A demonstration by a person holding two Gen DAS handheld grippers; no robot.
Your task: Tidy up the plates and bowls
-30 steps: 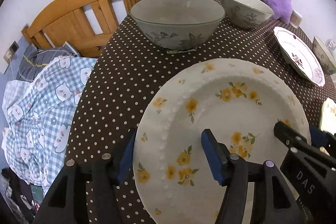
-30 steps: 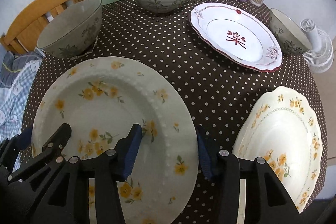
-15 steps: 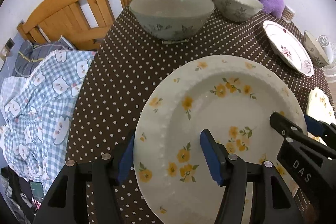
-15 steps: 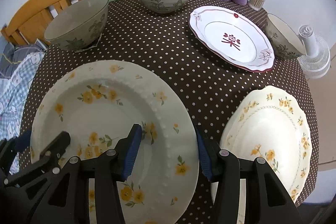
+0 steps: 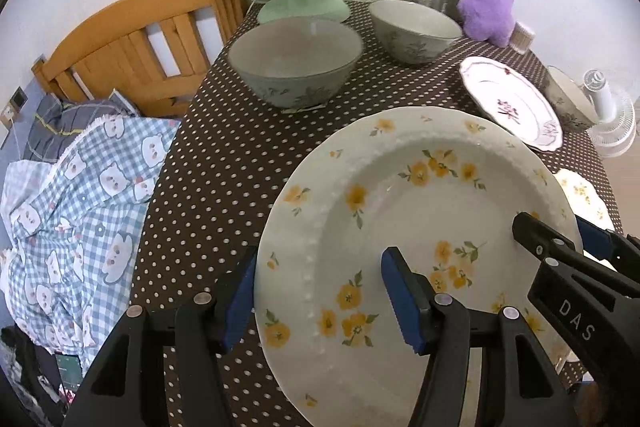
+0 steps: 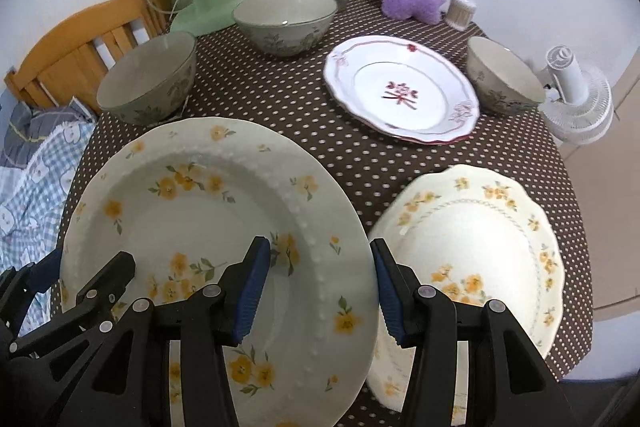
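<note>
Right wrist view: three plates and three bowls on the dotted surface (image 6: 280,115).
Both grippers grip the big yellow-flowered plate (image 6: 208,227), cream with a beaded ring, at near left: left gripper (image 5: 320,301) jaws clamp its left rim, right gripper (image 6: 320,291) jaws clamp its right rim. Scalloped yellow plate (image 6: 480,239) lies near right, red-patterned plate (image 6: 400,87) farther off; grey floral bowls at far left (image 6: 148,83), far centre (image 6: 284,19), far right (image 6: 504,79).
</note>
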